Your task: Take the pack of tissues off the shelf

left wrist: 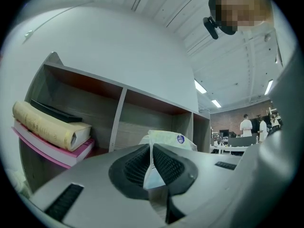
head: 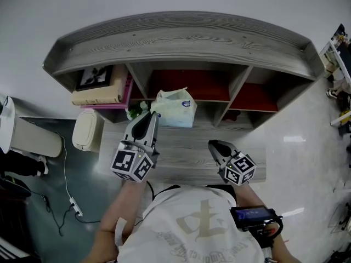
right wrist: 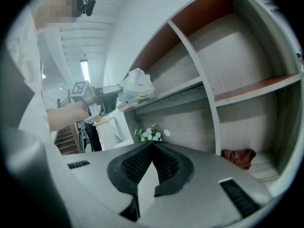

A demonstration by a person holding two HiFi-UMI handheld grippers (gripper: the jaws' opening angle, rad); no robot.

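Left tongs [left wrist: 152, 146] pressed almost together, pinching only a thin fold of wrapper at the near corner of the pack of tissues [left wrist: 167, 137]; right tongs [right wrist: 152, 145] pressed together on nothing, over the worktop [head: 186, 155], well apart from the pack. Just past the left tips and touching them: the pack itself, upright at the front edge of the middle bay of the shelf [head: 186, 37], by the look of it not yet lifted clear. Below that board, near the left tongs: a small bunch of flowers [right wrist: 149, 134]. Further off, to the left of the left tongs: stacked books [left wrist: 47, 125] in the next bay. Far beyond the right tongs: a red cloth [right wrist: 239, 156] in the low right bay. Likely trouble: very little film in the pinch, so a slip or a tear on a quick pull, and the pack down on the flowers or the worktop. Also possible: a swing from that one corner and a catch on the upright divider [left wrist: 118, 122] on the way out. Probably safer drawn straight back and slowly, with the right tongs brought underneath as support.
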